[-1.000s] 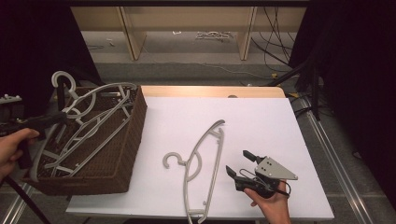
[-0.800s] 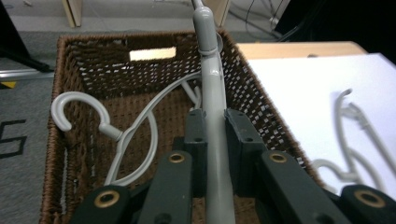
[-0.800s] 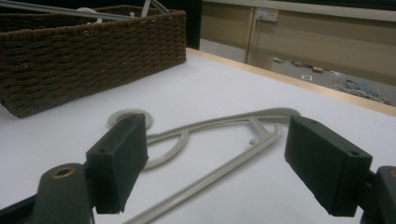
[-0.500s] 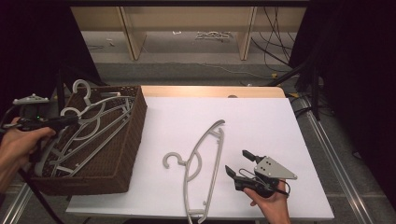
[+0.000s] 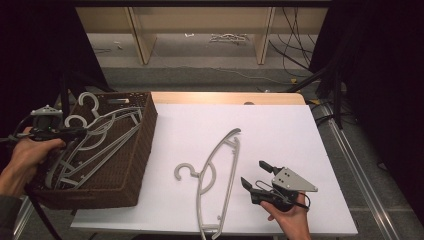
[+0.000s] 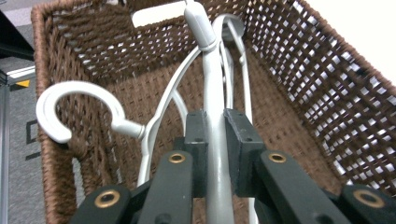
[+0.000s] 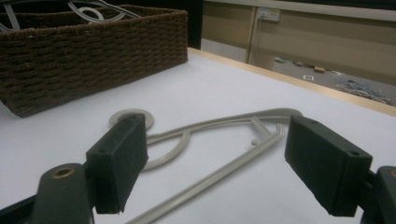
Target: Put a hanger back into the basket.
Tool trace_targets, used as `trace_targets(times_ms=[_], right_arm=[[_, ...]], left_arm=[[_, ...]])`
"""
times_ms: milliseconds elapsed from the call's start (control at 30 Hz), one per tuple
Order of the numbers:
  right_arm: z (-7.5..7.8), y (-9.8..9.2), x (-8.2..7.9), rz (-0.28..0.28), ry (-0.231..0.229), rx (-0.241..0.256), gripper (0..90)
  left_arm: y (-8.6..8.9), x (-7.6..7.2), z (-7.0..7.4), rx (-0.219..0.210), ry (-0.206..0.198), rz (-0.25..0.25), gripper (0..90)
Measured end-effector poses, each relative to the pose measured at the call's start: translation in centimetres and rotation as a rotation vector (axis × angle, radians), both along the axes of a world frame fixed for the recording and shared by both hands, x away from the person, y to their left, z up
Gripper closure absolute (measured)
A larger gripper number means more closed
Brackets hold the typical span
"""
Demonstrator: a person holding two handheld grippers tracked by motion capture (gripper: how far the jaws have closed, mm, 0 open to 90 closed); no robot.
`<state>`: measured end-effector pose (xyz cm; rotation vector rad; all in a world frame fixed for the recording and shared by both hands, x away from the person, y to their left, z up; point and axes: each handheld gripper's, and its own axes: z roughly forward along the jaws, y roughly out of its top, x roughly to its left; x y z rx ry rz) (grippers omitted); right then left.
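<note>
A brown wicker basket (image 5: 142, 150) stands at the table's left end with several grey plastic hangers (image 5: 107, 137) lying in it. My left gripper (image 5: 76, 133) is over the basket's left side, shut on the shaft of one grey hanger (image 6: 215, 154), whose upper end leans toward the far basket wall (image 6: 299, 93). Another hanger's hook (image 6: 74, 109) curls at its left. One more grey hanger (image 5: 216, 172) lies flat on the white table. My right gripper (image 5: 254, 174) rests just right of it, open, and the lying hanger (image 7: 219, 133) shows beyond the spread jaws (image 7: 222, 158).
The white table top (image 5: 280, 125) has a wooden strip along its far edge. Dark stands and cables line the right side, and shelving stands on the floor beyond. The basket (image 7: 93, 51) rises at the left in the right gripper view.
My left gripper has moved right and forward over the basket, carrying the held hanger with it. The right gripper and the hanger on the table have stayed put.
</note>
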<state>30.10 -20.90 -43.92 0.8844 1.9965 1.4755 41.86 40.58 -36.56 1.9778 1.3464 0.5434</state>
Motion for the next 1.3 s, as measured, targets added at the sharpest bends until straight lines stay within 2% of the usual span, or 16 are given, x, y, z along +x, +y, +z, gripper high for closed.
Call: trace_targets(times_ms=[200,333,467,533,567,600,633,767,800,900,1033,1100,1167,1233,1267,1300], right_arm=[[0.0,0.0,0.0,-0.002,0.005,0.003,22.2],[0.0,-0.1,0.0,-0.003,0.005,0.001,22.2],[0.0,-0.1,0.0,-0.004,0.015,-0.005,22.2],[-0.1,-0.1,0.1,-0.004,-0.006,0.003,22.2],[-0.1,-0.2,0.2,-0.004,-0.018,0.000,22.2],[-0.1,0.0,0.1,0.006,0.006,0.016,22.2],[-0.1,-0.2,0.3,-0.007,-0.016,-0.005,22.1],[-0.1,-0.1,0.3,-0.008,-0.015,-0.003,22.2],[-0.1,-0.1,0.3,-0.009,-0.016,-0.004,22.1],[-0.1,-0.2,0.3,-0.008,-0.017,-0.001,22.1],[-0.1,-0.1,0.2,-0.007,-0.016,-0.003,22.1],[-0.1,0.0,0.2,-0.001,0.002,0.024,22.1],[-0.1,-0.1,0.1,-0.007,0.006,0.002,22.1],[-0.1,-0.1,0.1,-0.002,0.006,0.006,22.1],[0.0,-0.1,0.1,-0.005,0.003,0.006,22.1],[-0.1,0.0,0.2,-0.001,-0.005,0.026,22.1]], left_arm=[[0.8,-0.1,-1.3,0.003,0.008,0.004,79.8],[0.9,-0.2,-2.4,0.048,0.065,-0.007,79.2],[0.8,-0.2,-3.9,0.056,0.095,0.016,78.8],[0.8,-0.3,-4.3,0.062,0.106,0.039,78.0],[0.8,-0.4,-4.4,0.062,0.098,0.044,77.5],[0.9,-0.4,-4.3,0.081,0.093,0.040,75.8],[1.0,-0.5,-4.1,0.083,0.085,0.045,72.5],[1.4,-1.1,-2.7,0.051,0.027,0.096,61.2],[1.2,-1.5,-2.0,0.038,0.004,0.120,59.5],[0.8,-2.1,-0.8,0.011,-0.034,0.112,52.6],[-0.7,-2.9,0.9,-0.059,-0.097,0.144,40.7],[-1.5,-3.4,1.6,-0.106,-0.123,0.143,35.6],[-2.6,-4.1,2.1,-0.156,-0.134,0.124,33.0],[-3.6,-4.6,2.4,-0.230,-0.133,0.116,30.4],[-4.4,-5.0,2.5,-0.292,-0.119,0.097,30.0],[-4.9,-5.3,2.6,-0.320,-0.118,0.080,29.5]])
